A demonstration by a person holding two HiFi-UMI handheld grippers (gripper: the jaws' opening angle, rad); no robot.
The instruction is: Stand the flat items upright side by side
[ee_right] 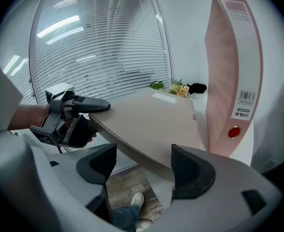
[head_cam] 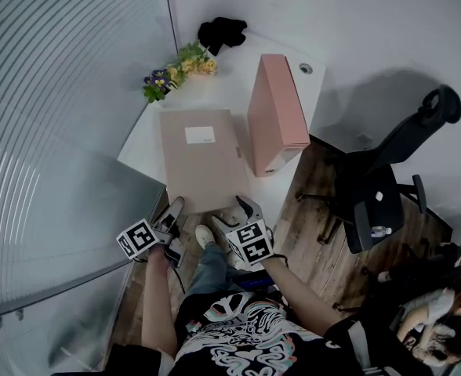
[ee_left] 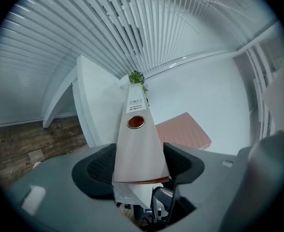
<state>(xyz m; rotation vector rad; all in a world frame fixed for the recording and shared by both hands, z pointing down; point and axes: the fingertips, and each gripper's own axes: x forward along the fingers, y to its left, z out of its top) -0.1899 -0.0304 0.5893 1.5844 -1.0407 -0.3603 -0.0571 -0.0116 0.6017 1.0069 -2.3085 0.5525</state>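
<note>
A beige file box (head_cam: pixel 201 159) lies flat on the white table (head_cam: pixel 148 135), its near end past the table's front edge. To its right, a pink file box (head_cam: pixel 276 112) stands upright. My left gripper (head_cam: pixel 173 214) is shut on the beige box's near left corner. In the left gripper view the box's spine (ee_left: pixel 139 144) runs away between the pads. The right gripper view shows that corner (ee_right: pixel 151 124) raised, one left finger (ee_right: pixel 91 104) above it. My right gripper (head_cam: pixel 238 210) is open at the near right corner, its pads apart from the box's edge.
A small bunch of flowers (head_cam: pixel 176 69) and a black object (head_cam: pixel 223 31) sit at the table's far end. A window blind (head_cam: pixel 58 92) runs along the left. A black office chair (head_cam: pixel 387 186) stands on the wooden floor at the right.
</note>
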